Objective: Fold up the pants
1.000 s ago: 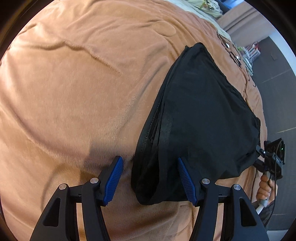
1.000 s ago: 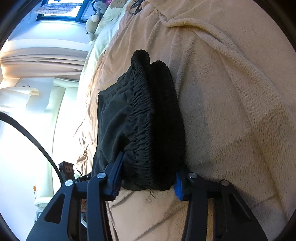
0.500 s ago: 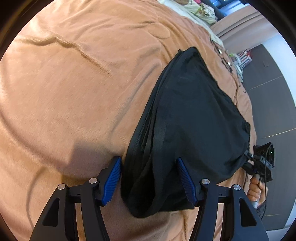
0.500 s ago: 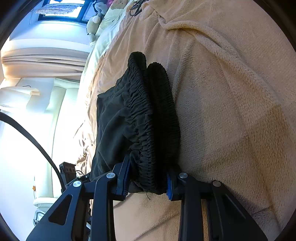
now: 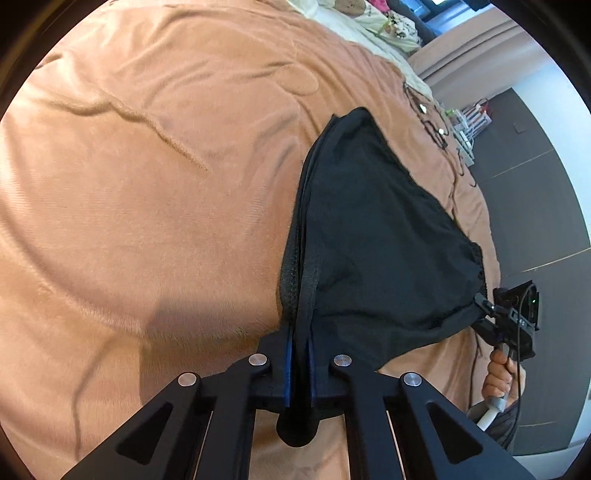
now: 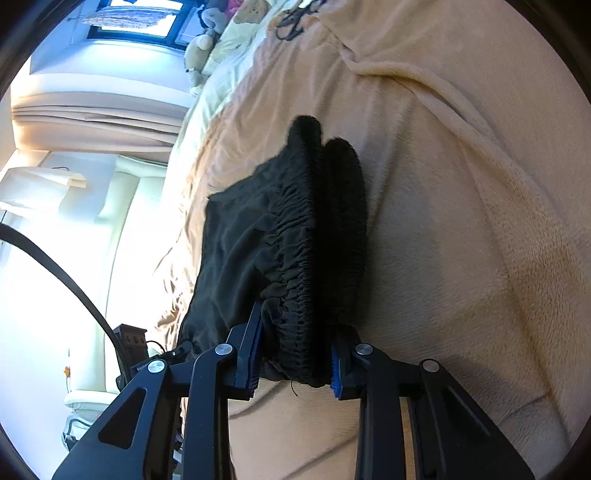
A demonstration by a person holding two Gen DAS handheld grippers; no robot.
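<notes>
Black pants point(image 5: 376, 251), folded into a stack, lie on an orange-tan blanket point(image 5: 155, 192). My left gripper point(image 5: 299, 354) is shut on the near corner of the stack's layered edge. In the right wrist view the gathered elastic waistband of the pants point(image 6: 306, 266) runs away from me, and my right gripper point(image 6: 293, 369) is shut on its near end, the thick bunch filling the gap between the blue pads. The right gripper also shows in the left wrist view point(image 5: 495, 317), at the far corner of the pants, held by a hand.
The blanket covers a bed point(image 6: 461, 206) with wrinkles and ridges. Pillows and plush toys point(image 6: 207, 40) sit at the head. A black cord point(image 6: 291, 22) lies on the blanket. A dark floor point(image 5: 535, 192) runs beside the bed.
Both grippers went from open around the pants' edges to shut on them. The left jaws closed fully on the corner; the right jaws closed onto the waistband.
</notes>
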